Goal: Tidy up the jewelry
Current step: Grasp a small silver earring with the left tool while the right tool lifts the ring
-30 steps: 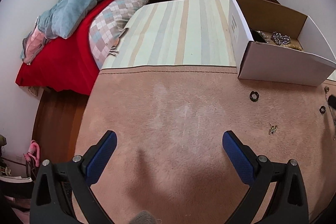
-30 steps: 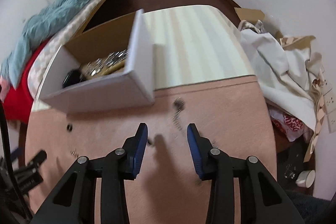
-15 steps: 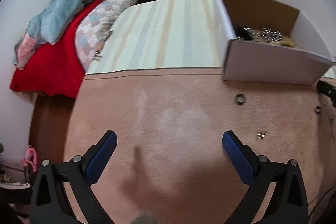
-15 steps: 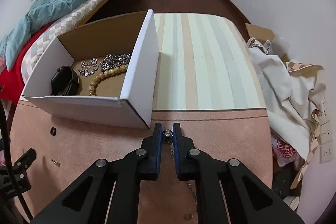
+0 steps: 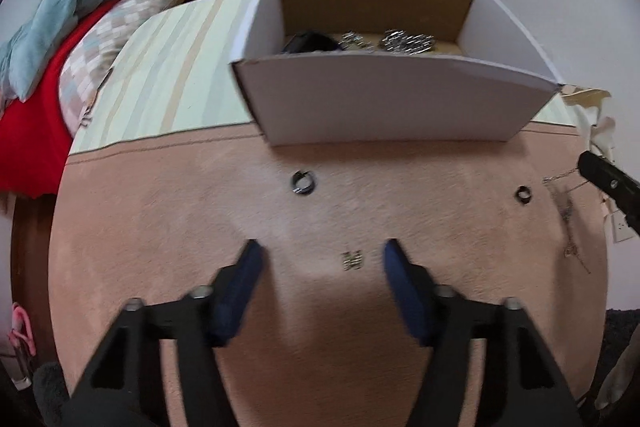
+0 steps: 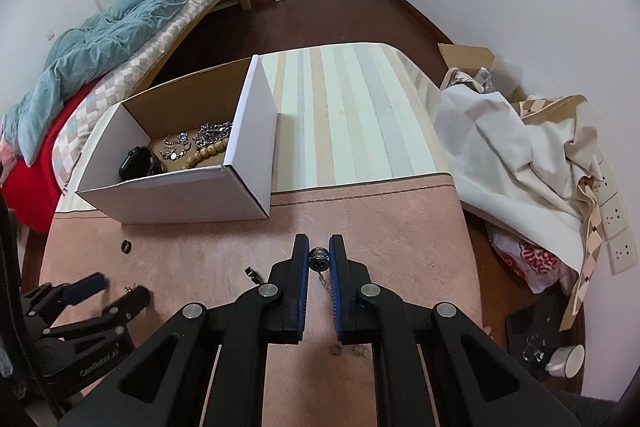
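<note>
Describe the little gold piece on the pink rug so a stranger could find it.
Start at the white box on the pink rug, then come toward the left claw. The gold earring lies between its open fingers; the two rings nearby are dark circles.

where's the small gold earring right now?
Left wrist view: the small gold earring lies on the pink carpet between the open left tongs, nearer the right finger, below the black ring.
</note>
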The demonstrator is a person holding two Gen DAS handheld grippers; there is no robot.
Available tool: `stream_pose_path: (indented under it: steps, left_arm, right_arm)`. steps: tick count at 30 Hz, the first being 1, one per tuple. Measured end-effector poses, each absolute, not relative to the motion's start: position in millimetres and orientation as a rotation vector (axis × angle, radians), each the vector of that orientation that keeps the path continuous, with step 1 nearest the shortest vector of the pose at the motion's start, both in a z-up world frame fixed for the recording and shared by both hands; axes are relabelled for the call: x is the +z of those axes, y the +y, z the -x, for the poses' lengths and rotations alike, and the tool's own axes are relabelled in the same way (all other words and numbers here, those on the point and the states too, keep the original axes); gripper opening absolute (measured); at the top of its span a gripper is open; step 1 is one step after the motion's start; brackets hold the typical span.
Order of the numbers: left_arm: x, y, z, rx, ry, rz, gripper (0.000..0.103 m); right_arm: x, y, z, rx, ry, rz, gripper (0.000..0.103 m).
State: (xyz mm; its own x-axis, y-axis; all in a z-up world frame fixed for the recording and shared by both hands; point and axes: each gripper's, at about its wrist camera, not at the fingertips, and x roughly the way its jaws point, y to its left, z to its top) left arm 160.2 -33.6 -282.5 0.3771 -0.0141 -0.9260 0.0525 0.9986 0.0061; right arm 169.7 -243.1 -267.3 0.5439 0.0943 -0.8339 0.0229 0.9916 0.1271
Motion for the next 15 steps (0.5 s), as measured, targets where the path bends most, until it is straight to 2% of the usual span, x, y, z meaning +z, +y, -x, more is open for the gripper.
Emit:
stream_pose_path:
  steps: [1, 2, 4, 15]
  left_arm:
    - [-281.2, -36.4, -160.9, -0.051, 1.180, -0.040, 0.030]
    - [-280.8, -39.1, -161.5, -0.057, 1.179, -0.047, 0.019]
    - [-279.6, -43.8, -161.2, -0.068, 1.181, -0.056, 0.006]
    - [-265.0, -39.0, -150.1, -0.079, 1.157, -0.048, 0.006]
  right_arm:
    - [-266.8, -243.8, -168.4, 0.040, 0.994, -0.128, 0.010]
    - [-265.9, -243.5, -167.9, 0.037, 0.993, -0.127, 0.010]
    - [-264.8, -244.5, -167.2, 0.037, 0.992, -0.129, 0.010]
    - [-233.2, -242.1, -161.6, 0.057, 0.930, -0.157, 0.010]
